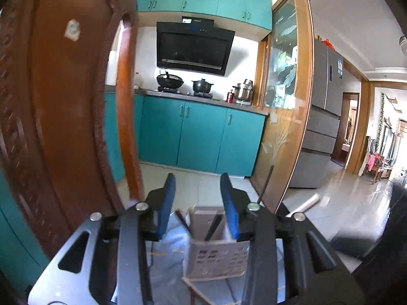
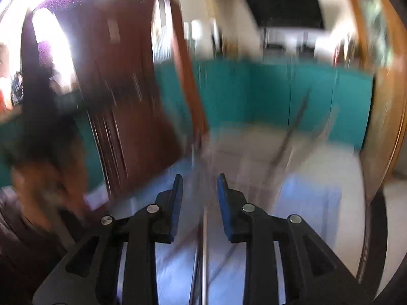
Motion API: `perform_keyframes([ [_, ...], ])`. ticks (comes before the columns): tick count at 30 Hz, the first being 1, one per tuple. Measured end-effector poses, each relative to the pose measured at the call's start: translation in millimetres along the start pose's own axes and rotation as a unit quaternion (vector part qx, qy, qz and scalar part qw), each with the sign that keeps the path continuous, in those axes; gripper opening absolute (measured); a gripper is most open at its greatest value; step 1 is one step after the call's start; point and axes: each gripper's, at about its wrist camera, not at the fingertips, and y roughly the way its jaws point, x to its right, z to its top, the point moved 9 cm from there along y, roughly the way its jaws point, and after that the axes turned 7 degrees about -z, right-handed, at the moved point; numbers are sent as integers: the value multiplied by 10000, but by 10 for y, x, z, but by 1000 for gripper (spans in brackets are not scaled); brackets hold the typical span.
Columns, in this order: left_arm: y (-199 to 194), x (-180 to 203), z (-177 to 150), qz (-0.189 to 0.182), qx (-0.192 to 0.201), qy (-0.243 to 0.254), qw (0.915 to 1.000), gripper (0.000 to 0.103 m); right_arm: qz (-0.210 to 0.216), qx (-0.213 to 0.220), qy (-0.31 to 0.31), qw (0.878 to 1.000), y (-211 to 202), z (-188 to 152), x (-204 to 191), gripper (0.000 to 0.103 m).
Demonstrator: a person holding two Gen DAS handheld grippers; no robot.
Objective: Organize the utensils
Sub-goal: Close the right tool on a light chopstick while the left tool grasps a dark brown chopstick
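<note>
Heavily motion-blurred throughout. Right hand-held gripper (image 2: 199, 185) pointing forward and down, blue pads (image 2: 223, 198) standing apart, not pressing on anything. Thin silvery rod (image 2: 204, 259) running straight up the frame in the gap between the jaws, clear of both pads; too smeared to identify. Pale blue-white surface (image 2: 305, 203) lying below and ahead of the gripper. Teal cabinets (image 2: 279, 96) stretching across the middle distance, dark range hood (image 2: 285, 7) hanging above them. Brown wooden door (image 2: 127, 89) filling the left side, orange-brown frame (image 2: 389, 101) curving down the right edge. Bright glare washing out the upper left.
</note>
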Motion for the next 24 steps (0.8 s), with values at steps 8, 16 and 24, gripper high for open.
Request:
perform_keyframes([
  [8,160,-481,-654,395,-1077,-683,9911,43,-251,-1983,-327,9793,891,-1009,-255,28],
  [16,225,-509,-992,617,-1628,-402,9839,46,157,-2080,895,9739,817,-1086,-46,0],
  [24,305,-421,-1594,586,-2638,-310,9623,52,-263,-1847,1341,9732,582,-1081,376,3],
])
